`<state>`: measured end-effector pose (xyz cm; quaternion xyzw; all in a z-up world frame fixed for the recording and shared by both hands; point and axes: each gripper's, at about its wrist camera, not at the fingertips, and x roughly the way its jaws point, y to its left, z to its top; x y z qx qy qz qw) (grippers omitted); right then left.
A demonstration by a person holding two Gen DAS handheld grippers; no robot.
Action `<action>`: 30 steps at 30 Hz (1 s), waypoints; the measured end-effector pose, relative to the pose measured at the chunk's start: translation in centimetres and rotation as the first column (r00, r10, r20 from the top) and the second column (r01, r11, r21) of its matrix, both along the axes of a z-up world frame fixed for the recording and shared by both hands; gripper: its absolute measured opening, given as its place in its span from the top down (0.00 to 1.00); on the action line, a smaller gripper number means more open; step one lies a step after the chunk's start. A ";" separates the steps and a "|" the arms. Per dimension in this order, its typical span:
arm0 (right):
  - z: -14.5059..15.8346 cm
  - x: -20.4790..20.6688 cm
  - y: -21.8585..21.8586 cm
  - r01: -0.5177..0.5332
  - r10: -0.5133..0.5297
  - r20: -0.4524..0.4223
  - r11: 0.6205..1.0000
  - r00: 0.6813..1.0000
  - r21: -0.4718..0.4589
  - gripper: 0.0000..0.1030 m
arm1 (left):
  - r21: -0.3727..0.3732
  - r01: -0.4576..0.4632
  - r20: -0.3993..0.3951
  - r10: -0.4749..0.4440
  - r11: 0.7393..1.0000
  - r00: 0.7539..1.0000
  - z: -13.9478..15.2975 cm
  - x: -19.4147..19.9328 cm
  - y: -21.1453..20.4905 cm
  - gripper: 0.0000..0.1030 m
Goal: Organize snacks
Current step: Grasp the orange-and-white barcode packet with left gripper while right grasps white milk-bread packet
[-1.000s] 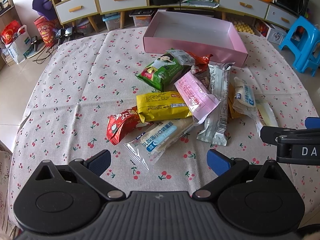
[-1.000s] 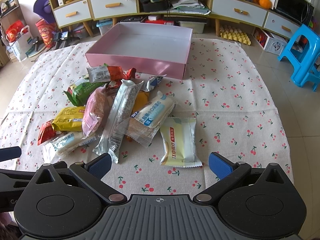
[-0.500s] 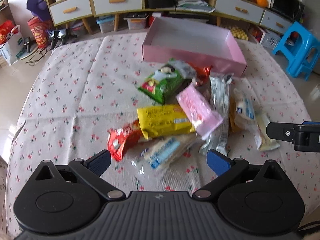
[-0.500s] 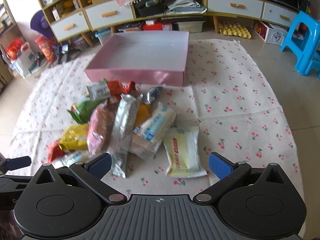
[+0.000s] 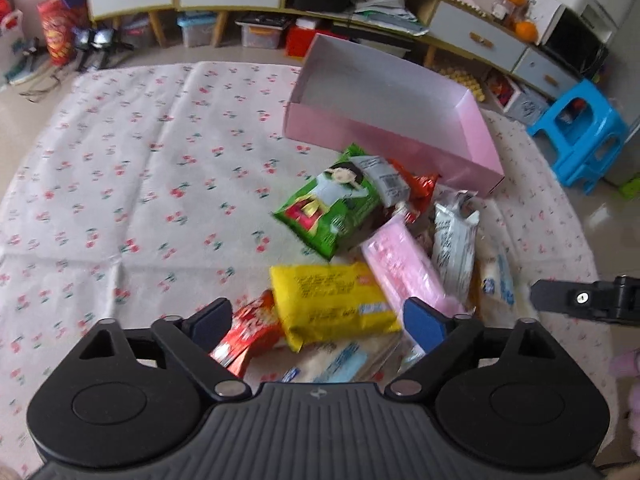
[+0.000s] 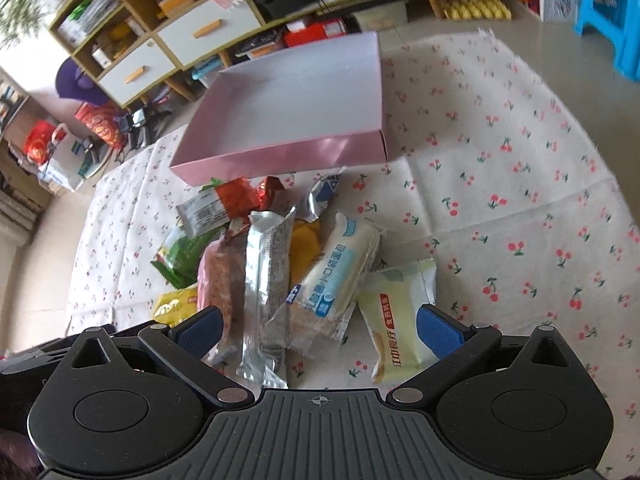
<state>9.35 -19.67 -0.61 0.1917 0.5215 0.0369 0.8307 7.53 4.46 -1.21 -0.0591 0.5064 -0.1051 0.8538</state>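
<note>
the left gripper [image 5: 318, 320] is closing over the yellow packet [image 5: 332, 304], its pads not yet pressing it. the right gripper [image 6: 318, 326] hangs spread wide above the snack pile [image 6: 276, 264] on the cherry-print cloth [image 6: 520, 216], just in front of the pink box [image 6: 296, 156].

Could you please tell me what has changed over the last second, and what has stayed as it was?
Both grippers came in over the snack pile; the left gripper, its jaws closing, now straddles the yellow packet without gripping it. The right gripper is open, holding nothing. The snacks lie unmoved; the pink box remains empty.
</note>
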 end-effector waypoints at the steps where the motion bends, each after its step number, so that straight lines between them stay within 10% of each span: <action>1: -0.3 0.5 -0.2 0.008 -0.008 -0.013 1.000 1.000 0.012 0.00 | -0.022 0.011 -0.002 -0.011 1.000 1.000 -0.2 0.4 0.1 0.17; 9: -1.6 2.8 -1.0 0.093 -0.088 -0.071 0.992 0.994 0.081 0.02 | -0.135 0.019 0.072 -0.010 0.991 0.997 0.3 2.7 0.6 0.36; 19: -2.9 4.4 -0.7 0.201 -0.188 -0.136 0.976 0.973 0.088 0.27 | -0.053 0.191 0.174 -0.180 0.980 0.968 0.9 5.0 -2.4 0.42; 30: -4.8 5.0 -1.4 0.207 -0.185 -0.192 0.973 0.964 0.106 0.55 | 0.256 0.472 0.153 -0.518 0.844 0.842 -0.3 6.3 -6.2 0.43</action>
